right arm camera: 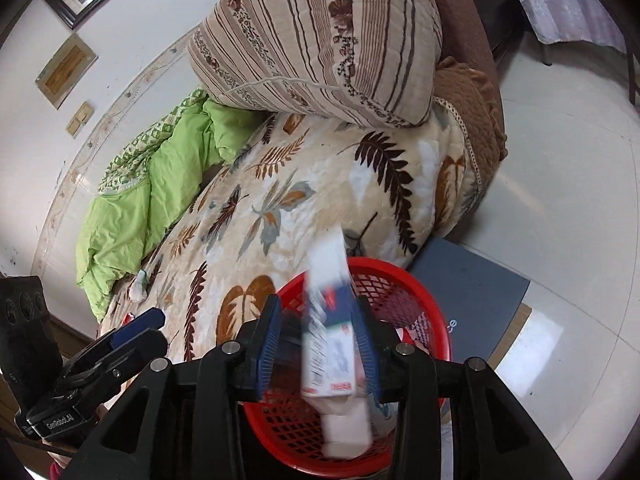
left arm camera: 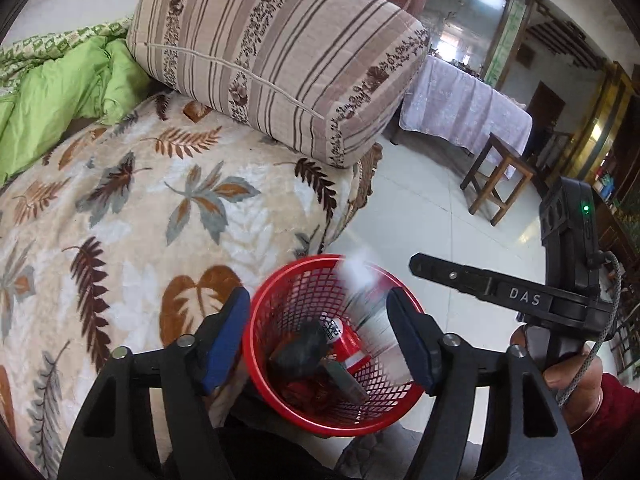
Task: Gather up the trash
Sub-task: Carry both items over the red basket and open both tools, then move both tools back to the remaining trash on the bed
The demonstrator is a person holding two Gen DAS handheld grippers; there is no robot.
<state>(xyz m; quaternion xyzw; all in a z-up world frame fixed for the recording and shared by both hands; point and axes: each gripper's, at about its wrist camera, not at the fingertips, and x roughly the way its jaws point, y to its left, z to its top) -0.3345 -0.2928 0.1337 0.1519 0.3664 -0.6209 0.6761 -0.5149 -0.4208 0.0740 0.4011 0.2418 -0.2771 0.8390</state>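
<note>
While white carton [right arm camera: 328, 344] is dropping between half-parted right gripper [right arm camera: 320, 352] jaws into red basket [right arm camera: 420, 292], left gripper [left arm camera: 320, 344] is hanging wide, empty. Next, judging: fetching leftover scrap [right arm camera: 138, 286] off bedspread [right arm camera: 320, 184] left edge.

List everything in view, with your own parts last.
basket: one, red mesh, beside the bed's edge, under both grippers
box: one, white with blue and red print, blurred, between the right gripper's jaws above the basket
can: one, red, inside the basket among dark rubbish
scrap: one, white, on the blanket near the quilt
blanket: one, cream with brown and grey leaves, covering the bed
cushion: one, beige with brown stripes, on the blanket's far end
quilt: one, green, by the wall
stool: one, wooden, on the floor
left gripper: black, blue pads, open
right gripper: black, blue pads, open
hand: holding the right gripper
</note>
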